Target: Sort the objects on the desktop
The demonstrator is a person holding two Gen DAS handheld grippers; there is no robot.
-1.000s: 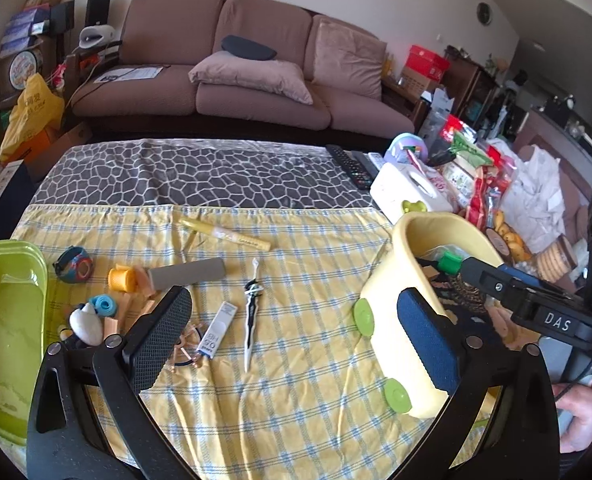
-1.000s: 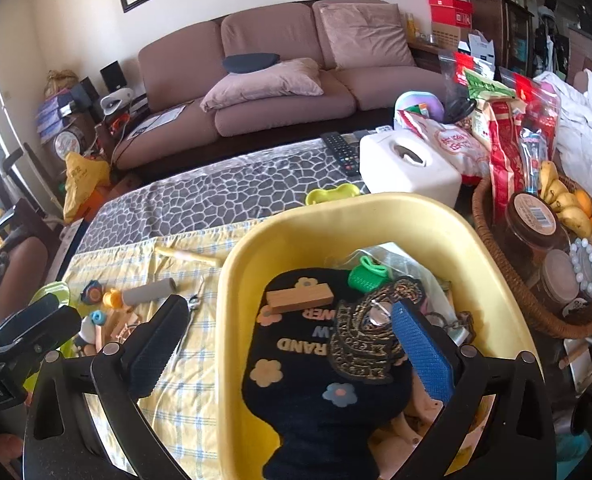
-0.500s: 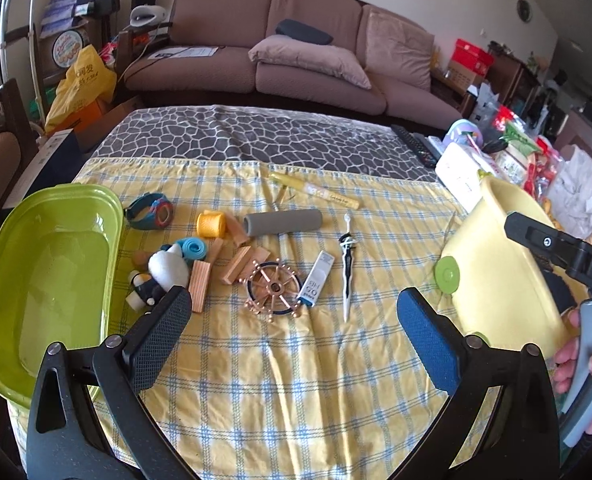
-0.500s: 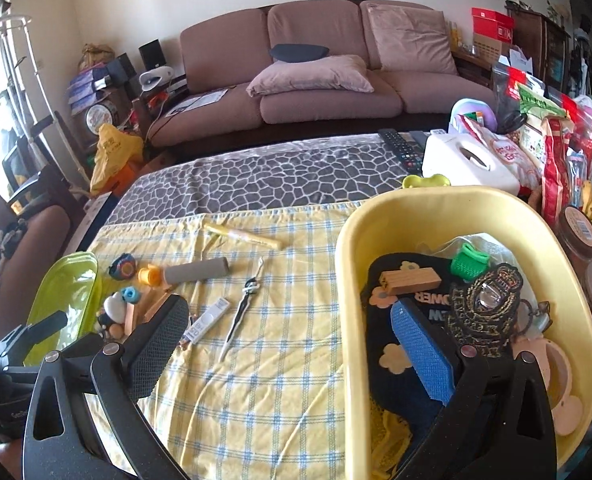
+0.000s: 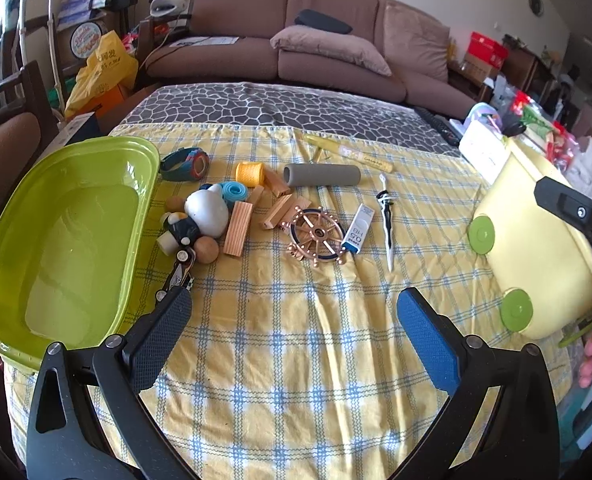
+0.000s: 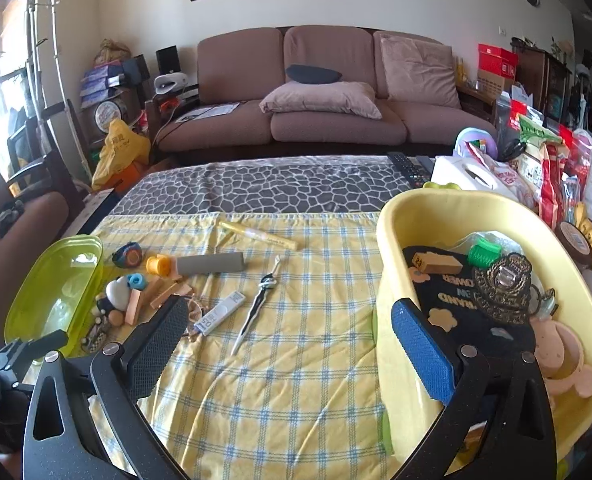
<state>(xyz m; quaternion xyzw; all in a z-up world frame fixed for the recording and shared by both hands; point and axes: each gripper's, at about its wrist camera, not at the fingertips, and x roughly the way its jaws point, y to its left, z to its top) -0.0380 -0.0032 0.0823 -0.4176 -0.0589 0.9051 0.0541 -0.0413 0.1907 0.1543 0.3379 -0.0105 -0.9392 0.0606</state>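
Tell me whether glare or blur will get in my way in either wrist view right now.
Left wrist view: sharp; sunlight puts a bright sheen inside the translucent green plastic tub, and fisheye bends the frame edges. Right wrist view: sharp on the yellow checked tablecloth; the window at far left is blown out white.

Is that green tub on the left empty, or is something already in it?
Empty. The green tub shows only its bare shiny bottom; the toys lie beside it on the checked cloth.
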